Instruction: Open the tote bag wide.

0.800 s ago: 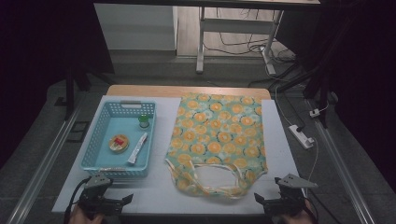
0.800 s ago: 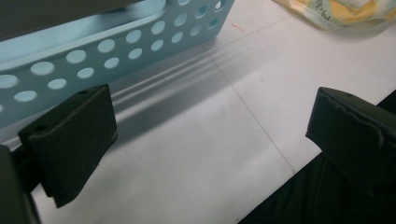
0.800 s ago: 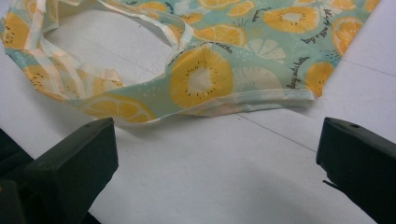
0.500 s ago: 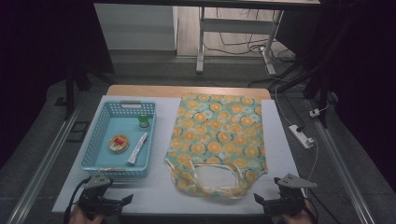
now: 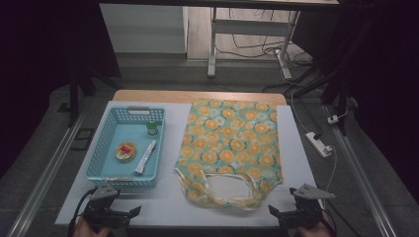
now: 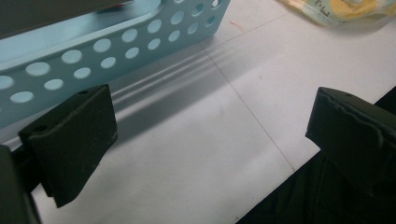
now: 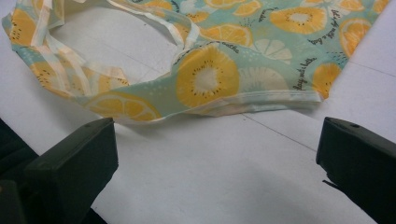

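Both grippers sit at the near table (image 5: 306, 148) edge, jaws wide and empty: the left gripper (image 5: 111, 215) just short of the basket (image 5: 101, 148), the right gripper (image 5: 296, 213) just short of the bag (image 5: 230, 143), which lies flat on the table's right half with its handles (image 5: 222, 190) toward us. The risk I see is a low approach nudging the thin cloth ahead of a jaw, bunching it, or pinching one handle strap so the bag drags crooked. The right gripper view brings up the hem (image 7: 261, 102) and strap loop (image 7: 60, 56) close, while the high view gives the basket's contents.
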{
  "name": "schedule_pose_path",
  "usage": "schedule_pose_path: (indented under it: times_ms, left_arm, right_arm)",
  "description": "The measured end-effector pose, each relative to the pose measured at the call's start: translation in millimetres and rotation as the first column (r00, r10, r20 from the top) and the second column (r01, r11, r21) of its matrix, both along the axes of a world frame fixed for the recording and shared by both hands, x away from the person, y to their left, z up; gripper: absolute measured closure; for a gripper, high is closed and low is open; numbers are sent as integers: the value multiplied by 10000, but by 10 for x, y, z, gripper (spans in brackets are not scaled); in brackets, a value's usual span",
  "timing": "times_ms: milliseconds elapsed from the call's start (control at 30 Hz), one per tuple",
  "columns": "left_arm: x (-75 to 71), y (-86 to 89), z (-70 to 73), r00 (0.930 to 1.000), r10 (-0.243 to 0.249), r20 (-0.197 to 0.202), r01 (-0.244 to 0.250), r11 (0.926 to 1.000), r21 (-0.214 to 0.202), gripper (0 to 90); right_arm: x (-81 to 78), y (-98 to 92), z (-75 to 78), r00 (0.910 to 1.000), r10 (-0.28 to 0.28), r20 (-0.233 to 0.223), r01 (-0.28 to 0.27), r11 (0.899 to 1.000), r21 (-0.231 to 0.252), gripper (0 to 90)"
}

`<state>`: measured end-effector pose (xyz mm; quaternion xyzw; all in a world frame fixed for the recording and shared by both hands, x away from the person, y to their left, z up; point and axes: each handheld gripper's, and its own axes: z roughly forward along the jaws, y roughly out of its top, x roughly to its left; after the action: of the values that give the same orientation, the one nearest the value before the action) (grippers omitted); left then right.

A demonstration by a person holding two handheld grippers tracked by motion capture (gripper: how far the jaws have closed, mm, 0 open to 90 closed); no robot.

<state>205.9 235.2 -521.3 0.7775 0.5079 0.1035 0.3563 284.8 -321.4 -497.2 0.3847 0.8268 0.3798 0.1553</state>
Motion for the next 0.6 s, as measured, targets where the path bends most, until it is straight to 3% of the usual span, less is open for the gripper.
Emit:
schedule_pose_path:
  times_ms: [333,600]
  left_arm:
    - [1,-1,-1,10000,1,-26,-1,10000,8,20]
    - [3,-1,-2,10000,10,-48,-10,10000,14,20]
  right_arm:
    - [-6,21,8,9999,150,72,-150,9999,-62,0]
    - [-21,107,29,9979,629,176,-628,9980,-23,0]
